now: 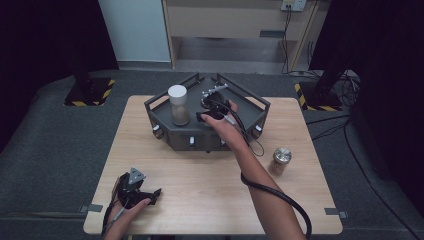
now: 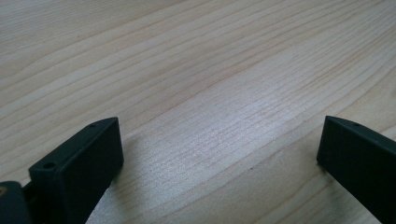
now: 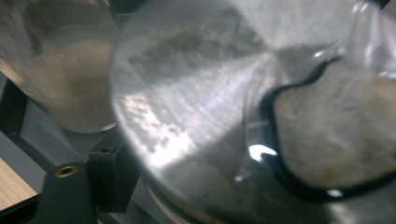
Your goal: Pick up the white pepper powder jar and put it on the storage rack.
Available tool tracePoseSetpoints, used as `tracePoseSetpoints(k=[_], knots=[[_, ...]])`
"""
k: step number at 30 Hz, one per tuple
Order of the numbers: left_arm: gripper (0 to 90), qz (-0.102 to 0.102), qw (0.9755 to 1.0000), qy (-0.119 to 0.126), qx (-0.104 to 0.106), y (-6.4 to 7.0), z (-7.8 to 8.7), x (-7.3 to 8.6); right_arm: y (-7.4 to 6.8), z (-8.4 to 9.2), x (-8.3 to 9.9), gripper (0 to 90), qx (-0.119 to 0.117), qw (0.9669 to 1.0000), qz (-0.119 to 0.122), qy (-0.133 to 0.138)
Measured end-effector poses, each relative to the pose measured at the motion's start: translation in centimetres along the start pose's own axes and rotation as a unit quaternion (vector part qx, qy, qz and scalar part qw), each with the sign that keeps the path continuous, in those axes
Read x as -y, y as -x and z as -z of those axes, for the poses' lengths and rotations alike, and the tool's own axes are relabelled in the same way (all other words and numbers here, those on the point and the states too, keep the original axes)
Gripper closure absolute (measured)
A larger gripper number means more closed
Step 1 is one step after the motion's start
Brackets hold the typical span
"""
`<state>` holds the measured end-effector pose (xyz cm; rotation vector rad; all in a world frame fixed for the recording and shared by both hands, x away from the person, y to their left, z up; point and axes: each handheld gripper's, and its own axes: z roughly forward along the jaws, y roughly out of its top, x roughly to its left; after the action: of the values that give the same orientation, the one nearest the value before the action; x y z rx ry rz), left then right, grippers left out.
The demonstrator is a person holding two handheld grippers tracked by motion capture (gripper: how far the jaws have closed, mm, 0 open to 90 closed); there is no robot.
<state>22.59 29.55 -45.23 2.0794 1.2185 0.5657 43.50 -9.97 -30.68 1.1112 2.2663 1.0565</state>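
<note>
The left gripper (image 1: 156, 192) rests on the near edge of the desk (image 1: 200, 185), jaws wide apart on bare wood. Farther in, the right gripper (image 1: 206, 116) reaches into the dark metal rack (image 1: 170, 131), its view crowded by a steel-lidded jar (image 3: 196, 116) close against the lens; whether its jaws press the jar, I cannot tell. A white-capped jar (image 1: 178, 105) stands just beside it; a third jar (image 1: 280, 160) waits outside on the desk. This looks like setting a jar down; next comes a clean withdrawal without tipping it.
</note>
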Motion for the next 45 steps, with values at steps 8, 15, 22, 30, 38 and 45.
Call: tracePoseSetpoints(k=[8,15,22,30,38,45], knots=[[0.0,0.000,1.0000,-0.001,0.000,0.0,0.0,0.0,-0.1,1.3,0.0,12.8,-0.001,0.9999,0.003,0.010],[0.0,0.000,1.0000,-0.001,0.000,0.0,0.0,0.0,0.0,2.6,0.5,9.4,-0.001,0.9998,0.006,0.021],[0.0,0.000,1.0000,0.000,0.000,0.0,0.0,0.0,0.6,4.1,1.5,8.0,-0.003,0.9995,0.010,0.029],[0.0,0.000,1.0000,-0.001,0.000,0.0,0.0,0.0,1.5,6.0,2.1,7.8,-0.016,0.9989,0.015,0.041],[0.0,0.000,1.0000,-0.001,0.000,0.0,0.0,0.0,1.6,7.3,2.8,8.1,-0.020,0.9985,0.031,0.040],[0.0,0.000,1.0000,-0.001,0.000,0.0,0.0,0.0,2.1,8.1,3.5,7.8,-0.020,0.9986,0.036,0.034]])
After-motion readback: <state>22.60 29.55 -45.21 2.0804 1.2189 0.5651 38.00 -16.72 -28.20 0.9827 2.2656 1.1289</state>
